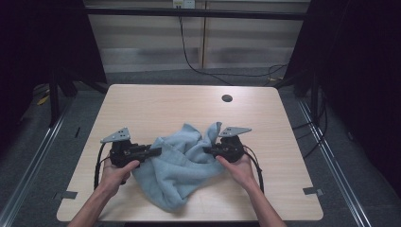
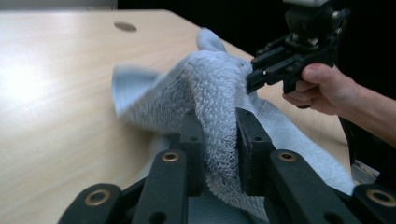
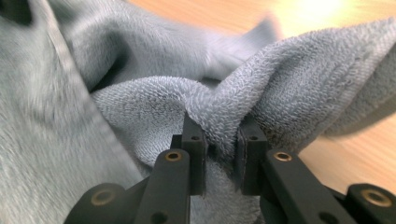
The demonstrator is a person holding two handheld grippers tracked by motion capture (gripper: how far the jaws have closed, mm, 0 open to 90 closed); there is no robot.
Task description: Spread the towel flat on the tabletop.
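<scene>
A towel [image 1: 182,163] lies bunched on the near half of a table [image 1: 151,104]. The left gripper [image 1: 153,152] is at its left edge, the right gripper [image 1: 208,150] at its right. A hole [image 1: 227,98] sits behind, toward the far right.

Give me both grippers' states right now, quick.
Left gripper: closed on a fold of the blue towel.
Right gripper: closed on a bunched fold of the same towel.
</scene>
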